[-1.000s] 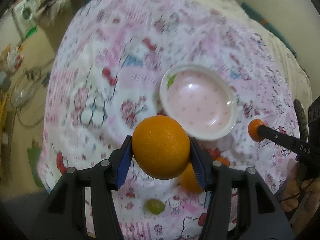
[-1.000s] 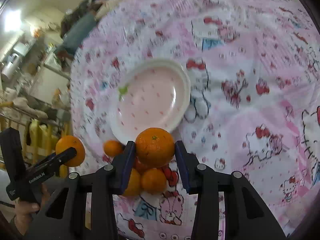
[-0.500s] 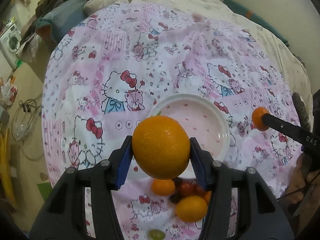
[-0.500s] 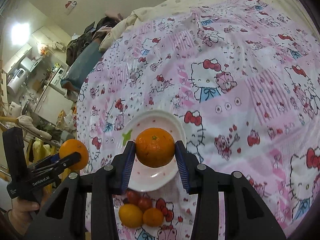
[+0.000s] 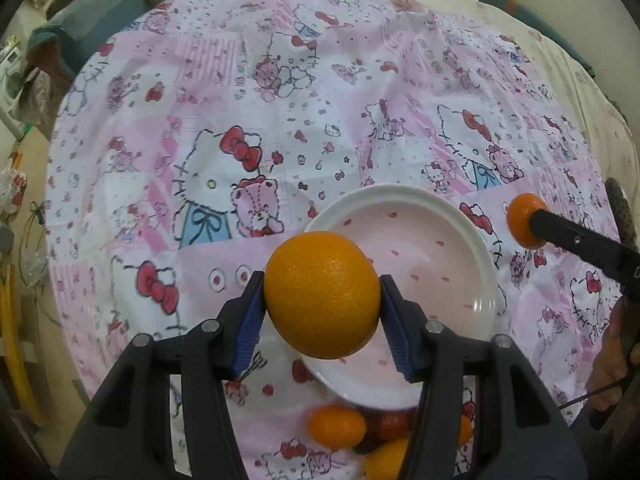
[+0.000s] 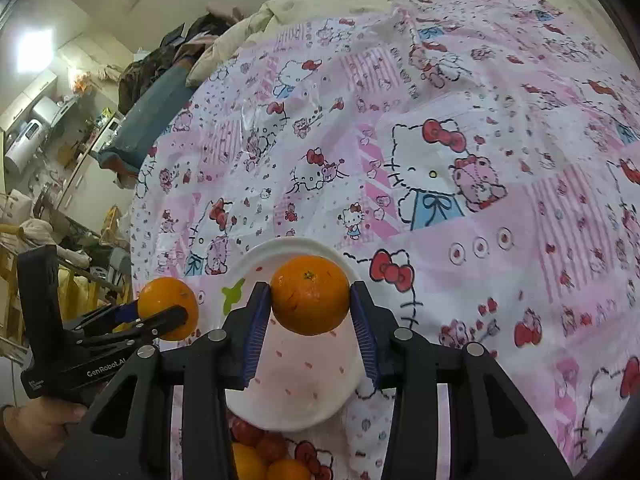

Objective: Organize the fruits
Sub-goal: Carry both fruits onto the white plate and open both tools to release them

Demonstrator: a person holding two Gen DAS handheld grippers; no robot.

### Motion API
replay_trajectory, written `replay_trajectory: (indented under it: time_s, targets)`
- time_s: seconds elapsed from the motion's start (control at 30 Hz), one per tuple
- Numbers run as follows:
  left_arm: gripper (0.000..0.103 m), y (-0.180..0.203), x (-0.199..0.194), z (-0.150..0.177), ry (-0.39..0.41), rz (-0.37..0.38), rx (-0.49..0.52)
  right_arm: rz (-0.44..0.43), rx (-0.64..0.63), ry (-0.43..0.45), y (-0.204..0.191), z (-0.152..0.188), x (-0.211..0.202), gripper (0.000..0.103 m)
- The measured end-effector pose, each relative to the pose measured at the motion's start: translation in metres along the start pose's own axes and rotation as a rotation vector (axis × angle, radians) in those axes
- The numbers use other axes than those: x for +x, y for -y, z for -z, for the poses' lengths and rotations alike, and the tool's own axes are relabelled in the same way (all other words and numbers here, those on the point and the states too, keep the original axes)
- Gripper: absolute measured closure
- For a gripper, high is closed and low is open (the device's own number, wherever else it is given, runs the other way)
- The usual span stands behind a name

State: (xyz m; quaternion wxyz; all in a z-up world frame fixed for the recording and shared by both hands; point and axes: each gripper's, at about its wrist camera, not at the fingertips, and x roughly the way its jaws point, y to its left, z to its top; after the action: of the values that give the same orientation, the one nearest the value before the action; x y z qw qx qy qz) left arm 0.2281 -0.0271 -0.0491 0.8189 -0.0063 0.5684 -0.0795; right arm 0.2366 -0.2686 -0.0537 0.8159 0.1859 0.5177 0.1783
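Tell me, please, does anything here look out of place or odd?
Nothing looks damaged or spilled. The plate sits empty and upright, each gripper holds an orange above it, and the loose fruit lies bunched on the cloth beside its near rim.

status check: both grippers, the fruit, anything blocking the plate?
Left gripper shut on large orange. Right gripper shut on small orange. Plate bare, nothing blocking. Loose fruit pile on cloth beside it.
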Motion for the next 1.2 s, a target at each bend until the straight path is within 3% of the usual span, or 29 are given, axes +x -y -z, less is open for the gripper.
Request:
replay_trajectory:
  time_s: [0.1,0.63,1.13,1.2]
  targets:
    - [0.052,0.001,0.012,-0.003,-0.015,0.041,0.012,0.002,-0.006,-0.025,0.002,-0.003,0.015,0.060]
    - [0.052,0.014,0.055,-0.014,-0.064,0.095,0.062,-0.039,0.026,-0.163,0.008,-0.008,0.080,0.060]
    - [0.048,0.030,0.069,-0.010,-0.073,0.055,0.104,-0.055,0.064,-0.169,0.014,-0.006,0.086,0.058]
    - [0.029,0.029,0.068,-0.010,-0.064,0.040,0.098,-0.049,0.054,-0.171,0.012,-0.006,0.086,0.058]
